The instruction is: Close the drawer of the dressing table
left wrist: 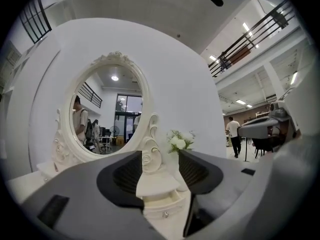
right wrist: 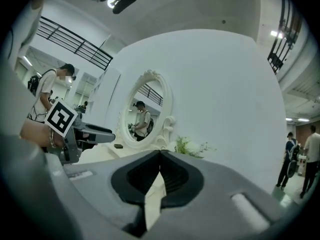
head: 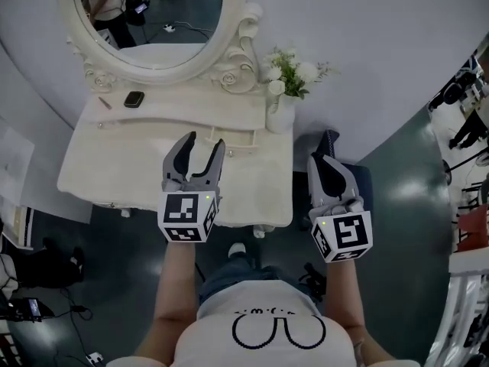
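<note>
Two hand-held grippers are raised in front of a cream dressing table that stands against a curved white wall. The left hand-held gripper hangs over the front right part of the tabletop, with its jaws set wide apart and nothing between them. In the left gripper view, that hand-held gripper frames the drawer. This is a small cream drawer with a round knob, pulled part way out of the raised tier at the foot of the mirror frame. It sits in the gap between the jaws and is not gripped. From the head view the drawer lies just beyond the left jaw tips, near the right end of the table.

The right hand-held gripper is off the table's right edge, above a dark blue seat. Its jaws are brought together at the tips and hold nothing, which the right gripper view shows plainly.

An oval mirror in a carved frame rises at the back of the table. A white vase of white flowers stands at its right, beside the drawer. A small black object lies on the tier at the left, well apart from both grippers.
</note>
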